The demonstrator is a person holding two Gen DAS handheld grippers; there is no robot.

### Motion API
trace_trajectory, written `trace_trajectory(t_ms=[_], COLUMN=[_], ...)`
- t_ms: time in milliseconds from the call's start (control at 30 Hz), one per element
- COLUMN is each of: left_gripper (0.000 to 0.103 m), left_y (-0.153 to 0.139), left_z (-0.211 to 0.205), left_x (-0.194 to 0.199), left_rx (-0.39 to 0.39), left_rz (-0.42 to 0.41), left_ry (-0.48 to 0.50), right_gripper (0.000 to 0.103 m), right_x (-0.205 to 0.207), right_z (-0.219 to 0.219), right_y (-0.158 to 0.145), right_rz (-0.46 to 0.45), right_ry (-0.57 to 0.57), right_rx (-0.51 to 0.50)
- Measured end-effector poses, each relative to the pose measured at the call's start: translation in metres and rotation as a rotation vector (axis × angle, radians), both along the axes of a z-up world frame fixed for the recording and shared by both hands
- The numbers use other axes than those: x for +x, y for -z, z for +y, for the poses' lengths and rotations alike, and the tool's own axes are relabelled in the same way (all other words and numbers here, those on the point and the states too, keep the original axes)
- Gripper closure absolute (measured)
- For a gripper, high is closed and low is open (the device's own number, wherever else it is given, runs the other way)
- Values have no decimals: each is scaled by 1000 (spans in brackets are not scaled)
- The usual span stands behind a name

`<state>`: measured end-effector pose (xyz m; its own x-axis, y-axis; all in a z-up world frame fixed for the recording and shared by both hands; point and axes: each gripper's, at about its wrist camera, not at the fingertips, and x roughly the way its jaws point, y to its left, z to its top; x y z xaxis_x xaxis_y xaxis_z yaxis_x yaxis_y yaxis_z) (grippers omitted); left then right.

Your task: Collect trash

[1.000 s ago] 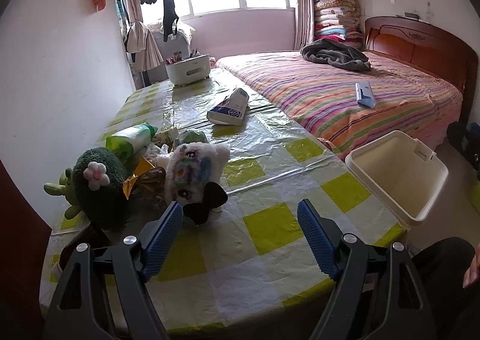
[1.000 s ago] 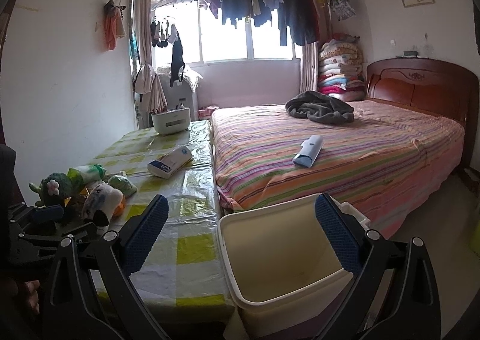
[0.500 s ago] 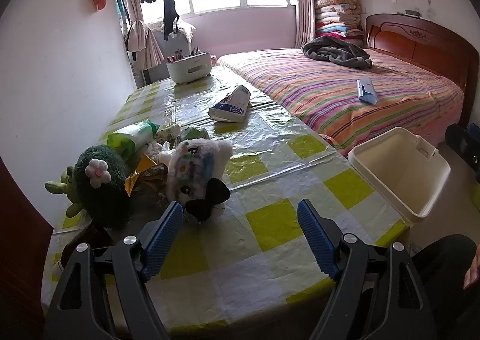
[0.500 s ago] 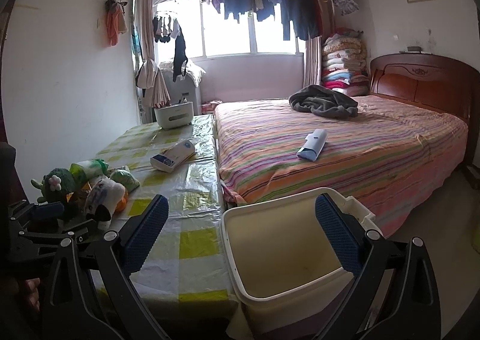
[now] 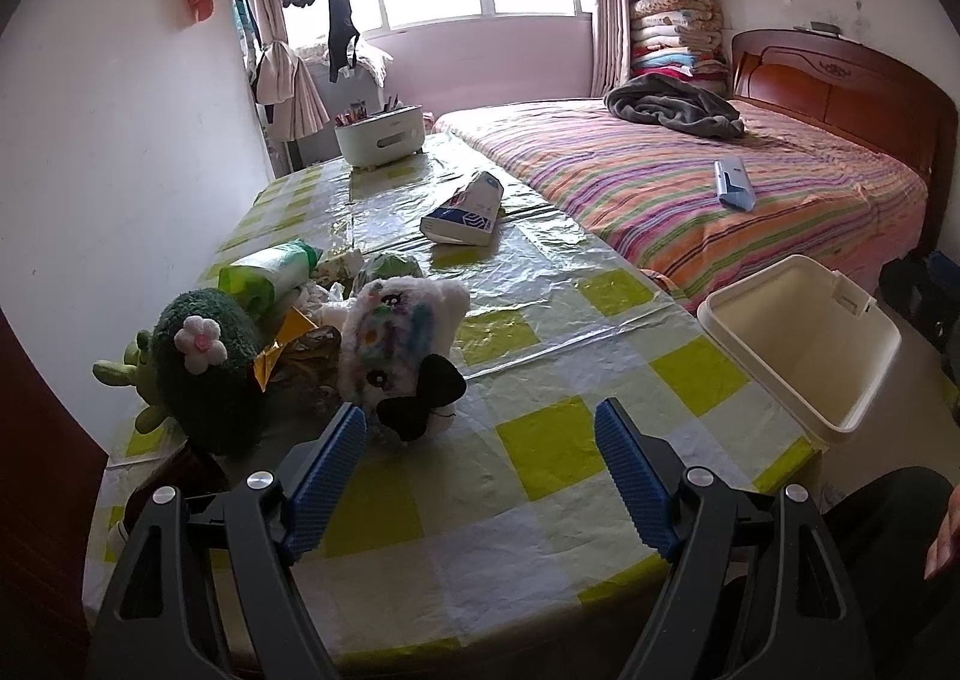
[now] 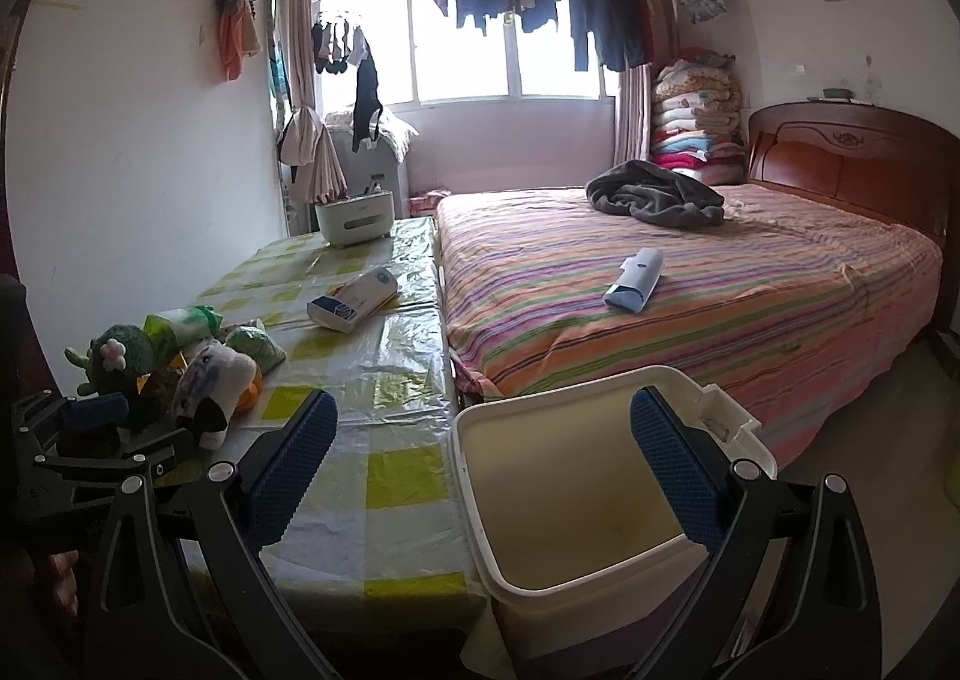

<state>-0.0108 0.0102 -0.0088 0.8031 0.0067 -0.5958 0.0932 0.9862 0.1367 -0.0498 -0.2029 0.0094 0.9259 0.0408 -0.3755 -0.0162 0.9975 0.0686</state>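
An empty cream trash bin (image 5: 801,338) (image 6: 600,506) stands on the floor at the table's near right corner. On the checked tablecloth's left side lies a heap: a green wrapped pack (image 5: 267,275), a gold wrapper (image 5: 288,341), crumpled bits, a green plush (image 5: 201,362) and a white plush (image 5: 399,344). A white-and-blue carton (image 5: 465,212) (image 6: 354,299) lies farther back. My left gripper (image 5: 480,422) hangs open over the table's near edge, just in front of the white plush, nothing between its fingers. My right gripper (image 6: 483,419) is open above the bin's rim, holding nothing.
A white caddy (image 5: 378,134) sits at the table's far end. A striped bed (image 6: 690,290) runs along the table's right side, with a blue-white packet (image 6: 636,287) and a dark blanket (image 6: 654,200) on it. A white wall borders the left. A person's dark-clothed leg (image 5: 882,506) is at lower right.
None of the objects moved. Both views shifted only slightly; the grippers stayed open and in place.
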Motion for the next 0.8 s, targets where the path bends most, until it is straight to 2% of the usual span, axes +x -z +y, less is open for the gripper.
trace_trajectory(t_ms=[800], left_gripper=[26], left_y=[1], left_z=[2], left_x=[-1], left_rx=[2], left_rz=[3], left_ry=[3], right_gripper=[6], right_x=[4], right_z=[5], right_y=[5], right_rz=[23], right_ry=[-18], right_rx=[-6])
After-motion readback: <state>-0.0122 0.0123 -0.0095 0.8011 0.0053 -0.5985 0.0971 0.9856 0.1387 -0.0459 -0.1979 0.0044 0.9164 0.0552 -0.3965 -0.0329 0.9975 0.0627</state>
